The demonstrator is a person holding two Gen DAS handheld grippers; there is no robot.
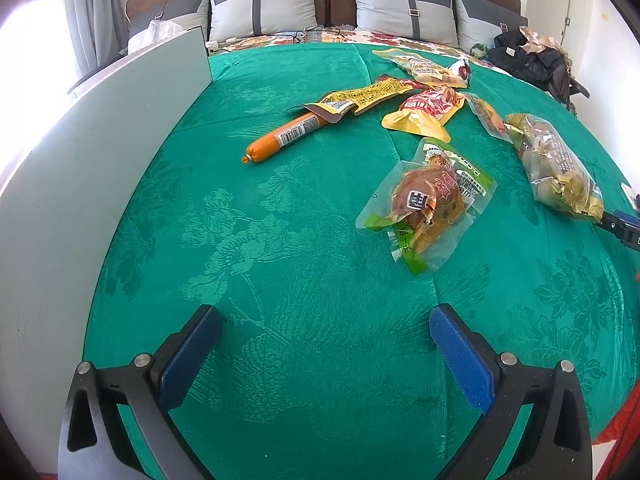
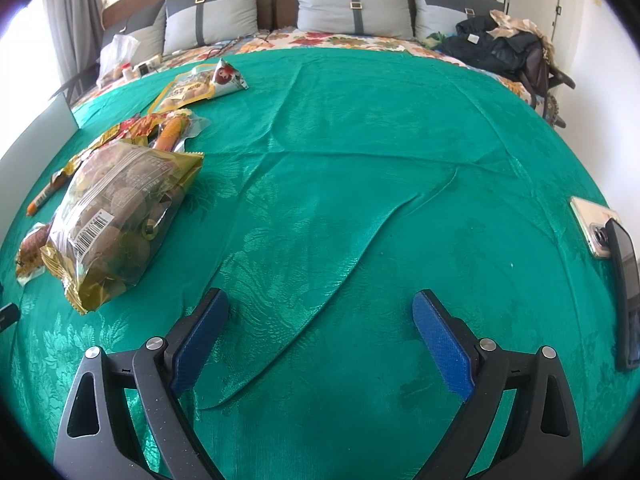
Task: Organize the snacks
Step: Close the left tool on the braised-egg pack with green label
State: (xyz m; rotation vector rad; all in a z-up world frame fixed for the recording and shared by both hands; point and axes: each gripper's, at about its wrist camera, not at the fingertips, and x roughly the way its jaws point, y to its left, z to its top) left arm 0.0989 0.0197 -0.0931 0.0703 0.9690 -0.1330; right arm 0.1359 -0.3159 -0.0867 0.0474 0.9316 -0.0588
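Two fisheye views look along a pair of claws over a bed covered with a green patterned bedspread (image 1: 280, 240). In the left wrist view, the left claw (image 1: 326, 328) sits at the bottom of the frame with its blue-padded fingers spread wide and nothing between them, above bare cloth. The snacks lie scattered in the upper right of this frame: an orange sausage (image 1: 282, 138) lies at a slant near the centre top, its far end tucked under a long yellow wrapper (image 1: 360, 98); right of that lies a red and yellow packet (image 1: 426, 110); lower, in the right middle, lies a clear green-edged pouch (image 1: 428, 204) with a brown snack inside; and at the right edge lies a clear bag of round brown pieces (image 1: 554, 164) with gold ends. A grey-white panel (image 1: 100, 152) stands along the left side. In the right wrist view, the right claw (image 2: 320, 316) is likewise wide open and holds nothing, over a fold in the bedspread. The same bag of round pieces (image 2: 116, 220) lies at the left middle, with the other snacks behind it toward the upper left. Two phones (image 2: 608, 248) lie at the right edge. Grey pillows (image 2: 352, 8) line the headboard at the top, and dark clothing (image 2: 496, 44) is heaped in the upper right.
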